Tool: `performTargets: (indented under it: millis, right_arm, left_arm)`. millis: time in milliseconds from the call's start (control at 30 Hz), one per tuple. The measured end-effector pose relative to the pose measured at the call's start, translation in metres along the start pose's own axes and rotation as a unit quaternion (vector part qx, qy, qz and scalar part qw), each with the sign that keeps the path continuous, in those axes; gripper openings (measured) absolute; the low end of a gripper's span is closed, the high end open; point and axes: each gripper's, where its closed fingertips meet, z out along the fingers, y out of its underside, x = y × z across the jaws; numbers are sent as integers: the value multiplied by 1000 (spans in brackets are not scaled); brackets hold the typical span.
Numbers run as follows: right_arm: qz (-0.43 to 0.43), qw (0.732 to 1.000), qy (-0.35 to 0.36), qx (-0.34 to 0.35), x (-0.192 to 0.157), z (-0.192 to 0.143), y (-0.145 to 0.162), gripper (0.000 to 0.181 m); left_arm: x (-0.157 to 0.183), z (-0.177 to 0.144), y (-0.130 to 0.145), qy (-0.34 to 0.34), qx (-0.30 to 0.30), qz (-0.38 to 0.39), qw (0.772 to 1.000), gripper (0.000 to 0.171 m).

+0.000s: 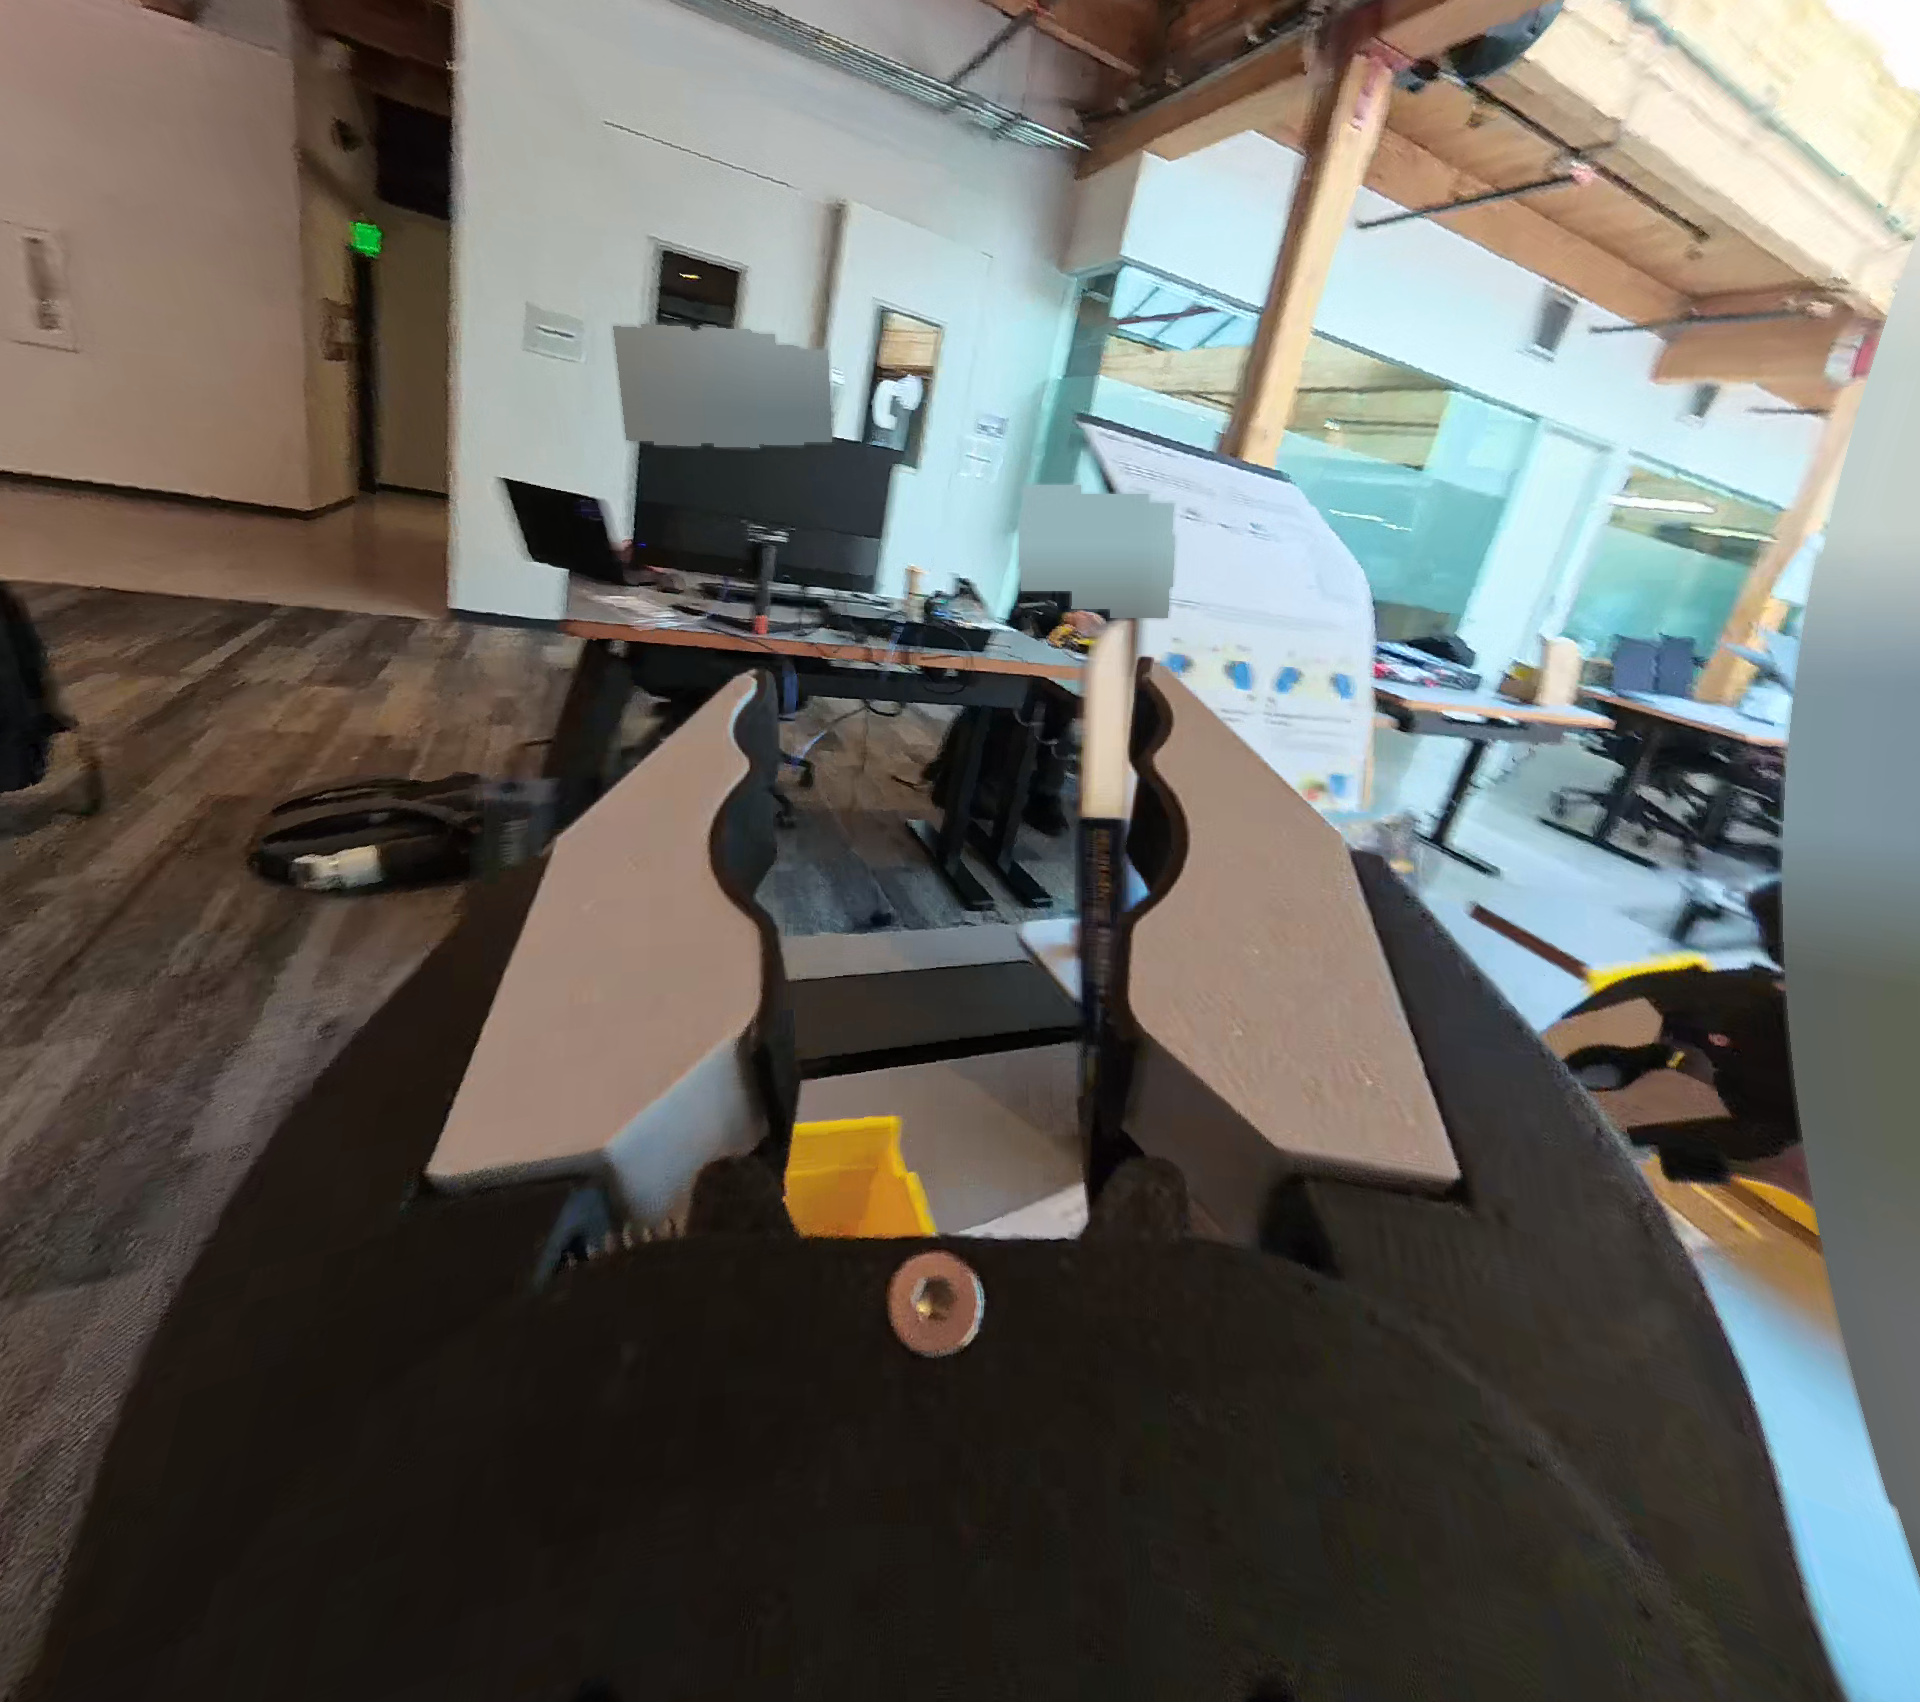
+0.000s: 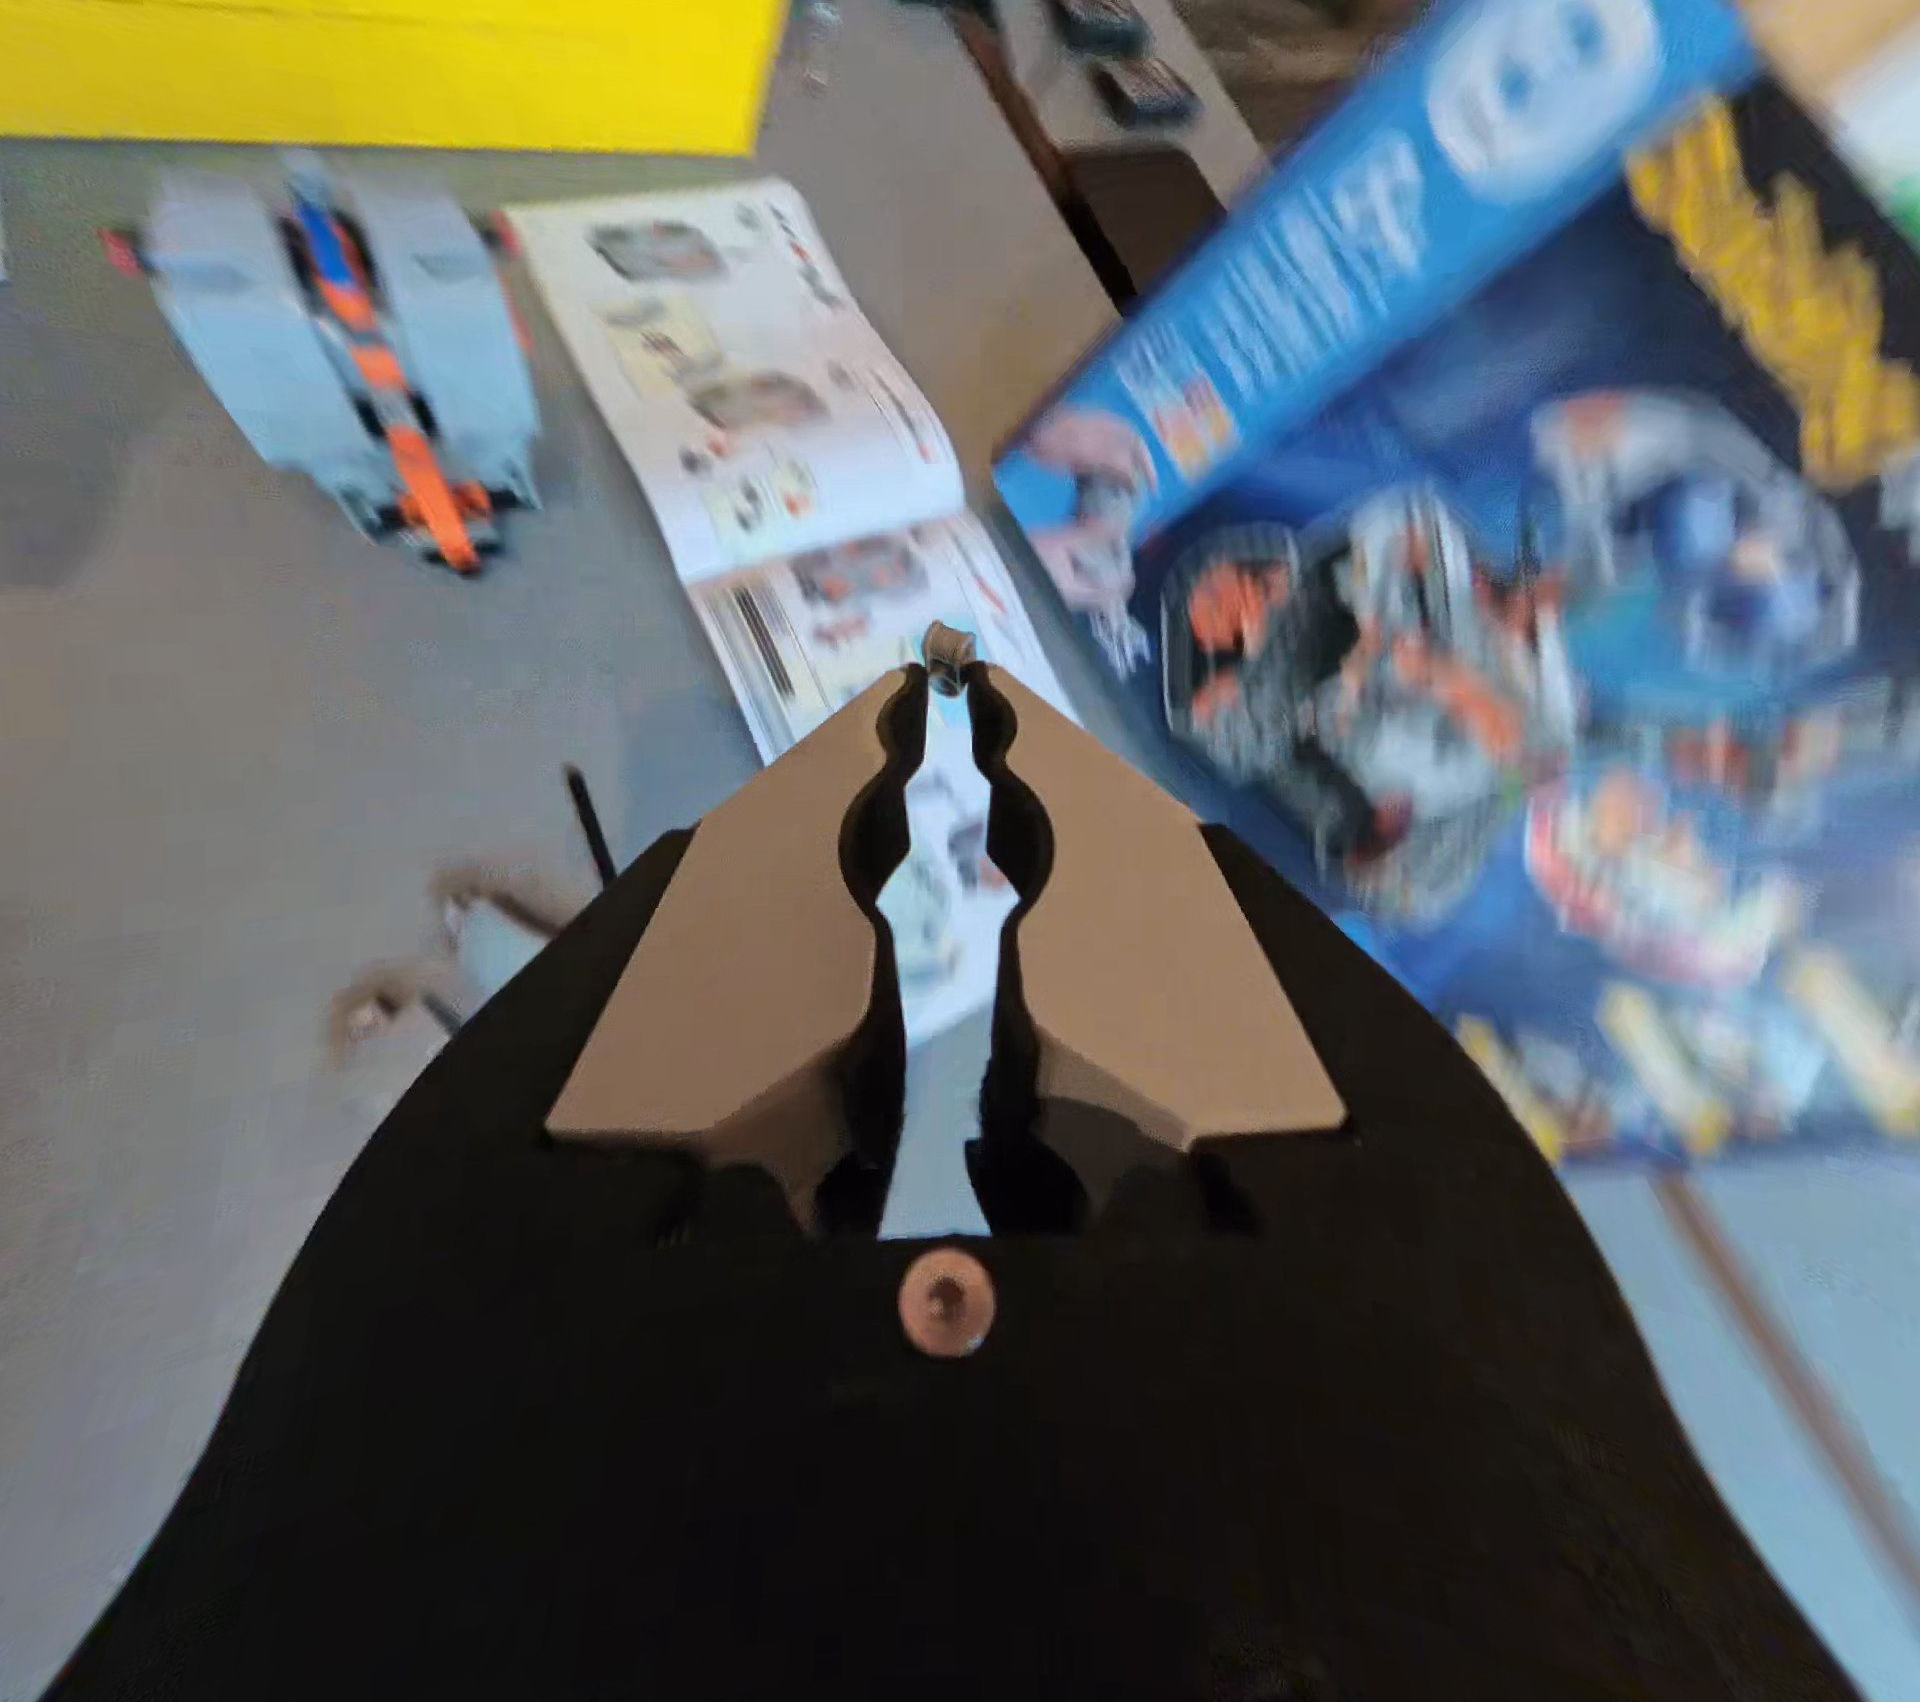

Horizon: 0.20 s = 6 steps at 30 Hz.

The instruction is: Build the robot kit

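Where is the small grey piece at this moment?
In the right wrist view, the small grey piece is pinched at the right gripper's tips, above the open booklet.

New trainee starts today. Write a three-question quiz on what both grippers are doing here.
1. True or false: the right gripper is wide open and empty.
2. What lies against the inner face of one of the left gripper's fingers?
3. Which lies on the table under the right gripper's fingers: A) the yellow bin, B) the open instruction booklet, C) the blue box?

Key: 1. False, it pinches a small grey piece. 2. A black and white pen. 3. B.
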Motion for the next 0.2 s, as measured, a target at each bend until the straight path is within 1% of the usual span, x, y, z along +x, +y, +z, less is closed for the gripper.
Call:
performTargets:
  millis: [67,100,167,200]
  right_arm:
    - [83,996,24,34,11,-18,54,6]
    - [116,991,28,57,14,-23,73,6]
    - [158,983,37,92,22,-25,99,6]
    - [165,979,43,108,27,-23,105,6]
  left_arm:
    - [39,15,11,76,-6,-22,997,64]
    - [57,20,18,111,-12,-38,993,61]
    - [81,31,30,150,-21,-65,986,58]
    - [89,35,34,161,-19,-77,984,58]
